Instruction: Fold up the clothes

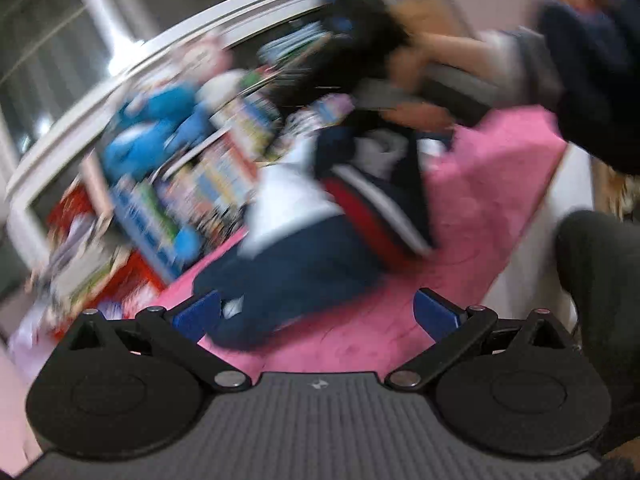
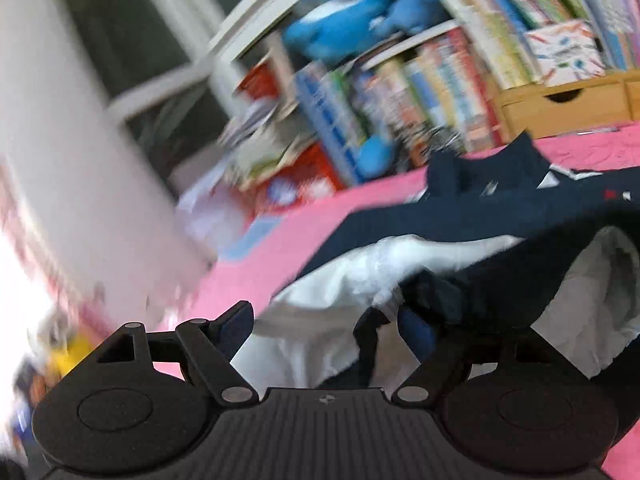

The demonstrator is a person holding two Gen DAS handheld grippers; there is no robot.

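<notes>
Navy garment (image 1: 304, 272) heaped on pink bedspread (image 1: 480, 208).
Left gripper (image 1: 316, 314) spread wide, holding nothing; right gripper (image 2: 326, 330) released too, cloth seemingly draped over one finger, blurred.

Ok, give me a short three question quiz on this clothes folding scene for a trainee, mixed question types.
1. True or false: the left claw is clamped on the navy garment.
2. What colour is the bed cover under the clothes?
A. green
B. pink
C. grey
3. Fill in: behind the bed, a blue plush toy sits above a shelf of ____.

Key
1. False: its jaws stand wide apart with nothing gripped.
2. B
3. books
</notes>
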